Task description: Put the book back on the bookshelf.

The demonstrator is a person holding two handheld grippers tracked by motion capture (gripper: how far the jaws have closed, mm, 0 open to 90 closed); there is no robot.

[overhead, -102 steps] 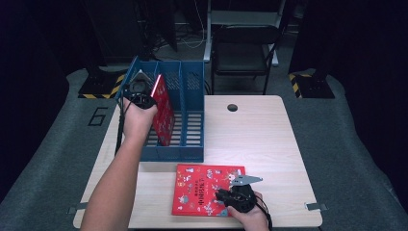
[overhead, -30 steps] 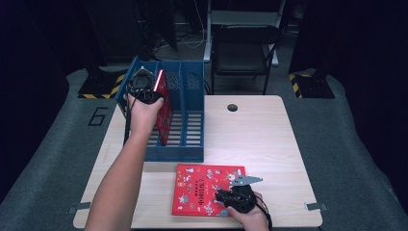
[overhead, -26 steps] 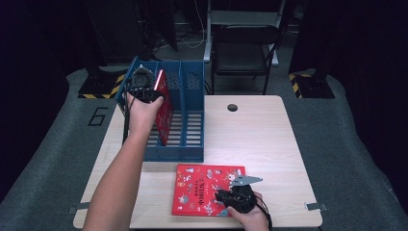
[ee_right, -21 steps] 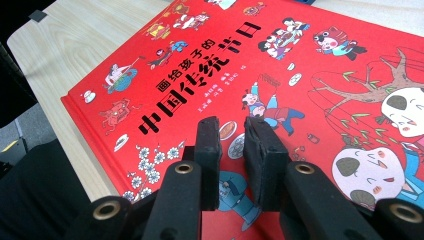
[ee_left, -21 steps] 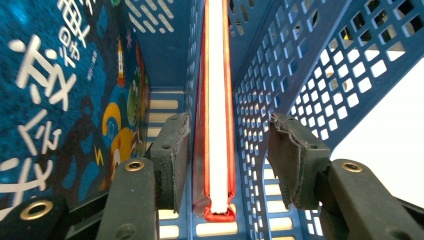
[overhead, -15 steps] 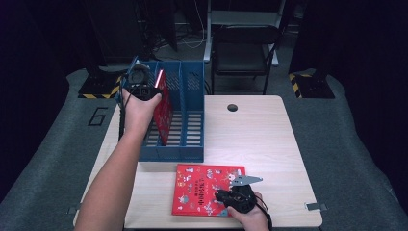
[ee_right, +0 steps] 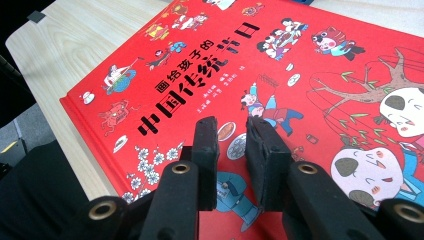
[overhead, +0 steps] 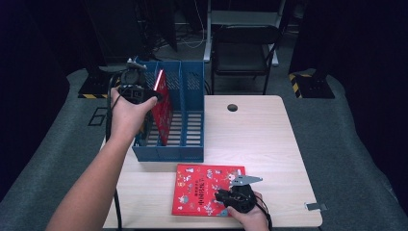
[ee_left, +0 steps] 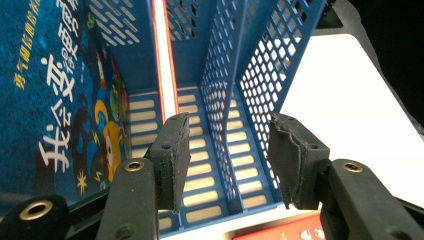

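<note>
The rack [overhead: 168, 144] is your landmark. A red book [overhead: 162, 108] stands upright inside it, in the compartment next to the left one, and its thin edge [ee_left: 161, 60] shows in the left gripper view. A blue book [ee_left: 55, 95] stands in the compartment to the left of it.

Your left gripper [overhead: 137, 91] hangs above the left back part of the rack, just beside the top of the red book. Its fingers [ee_left: 172, 150] stand apart with nothing between them; they look down into the slatted floor of the rack and touch no book.

A second red book [overhead: 208, 195] lies flat on the table [overhead: 269, 139], just in front of the rack. Your right gripper [overhead: 235, 197] rests over the near right corner of this book. Its fingers [ee_right: 207, 150] are close together with a small gap and have just been opening a little. They lie against the cover and pinch nothing.
</note>
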